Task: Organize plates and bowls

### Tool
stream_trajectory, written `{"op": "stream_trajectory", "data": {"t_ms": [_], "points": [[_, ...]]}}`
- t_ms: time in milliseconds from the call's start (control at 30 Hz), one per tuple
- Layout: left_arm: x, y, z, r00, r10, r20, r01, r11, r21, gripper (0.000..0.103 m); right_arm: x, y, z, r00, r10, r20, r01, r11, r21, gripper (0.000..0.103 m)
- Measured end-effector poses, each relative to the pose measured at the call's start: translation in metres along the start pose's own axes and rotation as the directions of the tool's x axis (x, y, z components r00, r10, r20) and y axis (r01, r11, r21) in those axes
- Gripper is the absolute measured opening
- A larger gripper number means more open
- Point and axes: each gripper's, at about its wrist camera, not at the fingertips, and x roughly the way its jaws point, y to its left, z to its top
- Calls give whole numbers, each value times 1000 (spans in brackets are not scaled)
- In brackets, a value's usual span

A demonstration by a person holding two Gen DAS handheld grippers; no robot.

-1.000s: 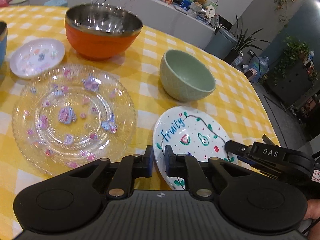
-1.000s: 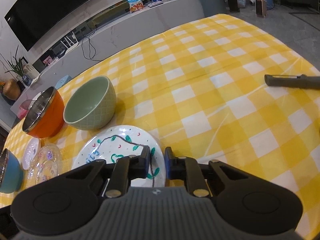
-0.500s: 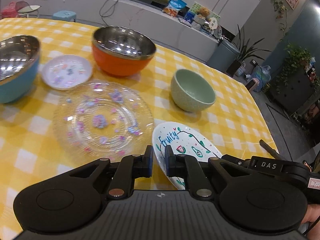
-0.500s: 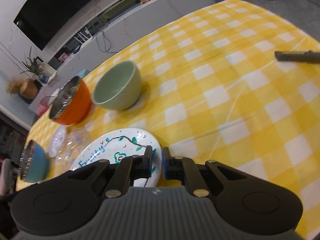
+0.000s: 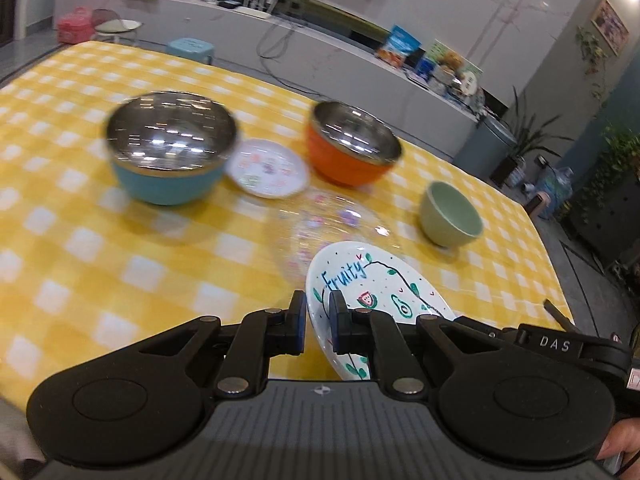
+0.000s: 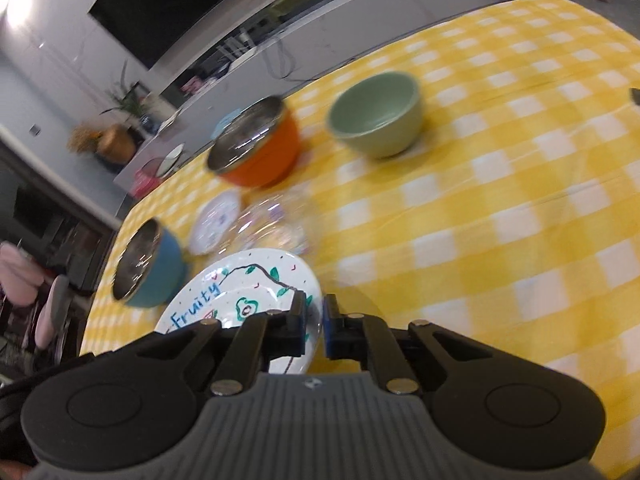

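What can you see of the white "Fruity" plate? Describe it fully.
The Fruity plate is round, white and glossy like ceramic, with blue lettering, a watermelon slice, an avocado and a leafy vine. It is tilted above the yellow checked tablecloth, its opposite edges pinched by the left gripper and right gripper.

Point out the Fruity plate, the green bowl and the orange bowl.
Fruity plate (image 5: pixel 372 280), left wrist view: painted face.
Green bowl (image 6: pixel 380 120), right wrist view: inner wall.
Orange bowl (image 5: pixel 344 164), left wrist view: outer wall.
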Motion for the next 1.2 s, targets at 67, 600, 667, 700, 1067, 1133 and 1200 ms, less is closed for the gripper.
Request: {"op": "stream_trajectory", "data": {"t_ms": [67, 600, 667, 700, 1067, 1133, 1200], "points": [[-8, 14, 1, 1000, 14, 7, -14, 1000, -14, 12, 6, 14, -6, 1000, 19, -12, -19, 1000, -14, 6], [-14, 98, 12, 984, 170, -58, -176, 976, -124, 12, 79, 88, -41, 993, 67, -94, -81, 985, -150, 6], [-11, 102, 9, 981, 175, -79, -185, 974, -133, 13, 84, 88, -43, 993, 57, -103, -73, 985, -158, 6], [-10, 103, 8, 980, 176, -88, -187, 972, -141, 13, 86, 88, -44, 993, 52, -107, -69, 984, -163, 6], [2, 111, 5, 969, 205, -137, -227, 959, -172, 15, 92, 88, -56, 993, 38, -110, -62, 974, -218, 6], [4, 113, 5, 967, 205, -149, -231, 957, -178, 17, 93, 88, -57, 993, 37, -114, -62, 972, -226, 6], [7, 115, 4, 964, 202, -175, -234, 954, -188, 19, 93, 89, -59, 994, 36, -107, -61, 968, -245, 6]]}}
